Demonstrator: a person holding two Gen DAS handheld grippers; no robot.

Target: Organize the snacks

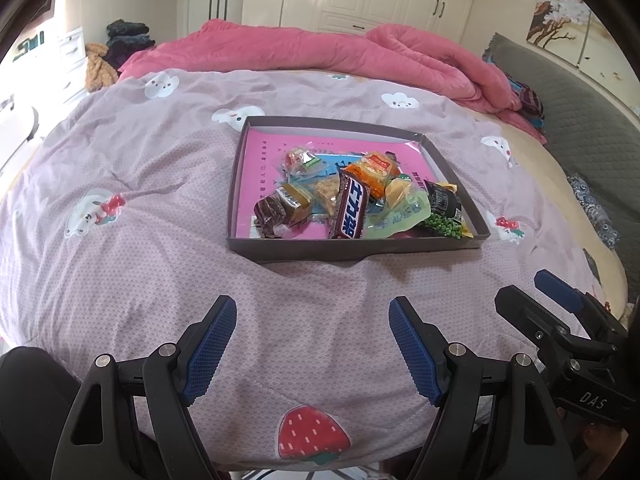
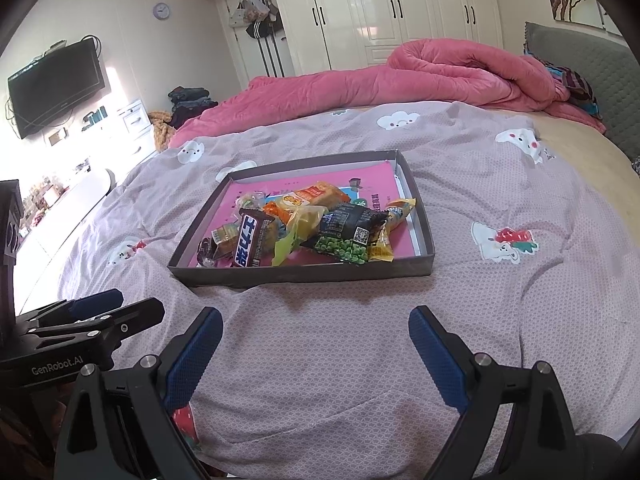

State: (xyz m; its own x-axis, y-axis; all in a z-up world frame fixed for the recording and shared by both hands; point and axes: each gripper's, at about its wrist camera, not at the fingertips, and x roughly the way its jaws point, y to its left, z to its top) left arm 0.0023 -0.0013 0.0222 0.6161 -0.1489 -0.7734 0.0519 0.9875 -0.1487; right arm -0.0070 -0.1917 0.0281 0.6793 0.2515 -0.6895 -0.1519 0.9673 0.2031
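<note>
Here, a shallow grey box with a pink bottom is seen lying on a lilac bedsheet printed with clouds and strawberries. The snacks are piled together inside the box, toward its near edge: a brown chocolate bar, an orange packet, a bag of green peas and a pale green pouch. A pink blanket is bunched behind the box. The left gripper is held over the sheet in front of the box, its jaws spread wide with nothing between them. The right gripper is held beside it, also wide apart and empty.
</note>
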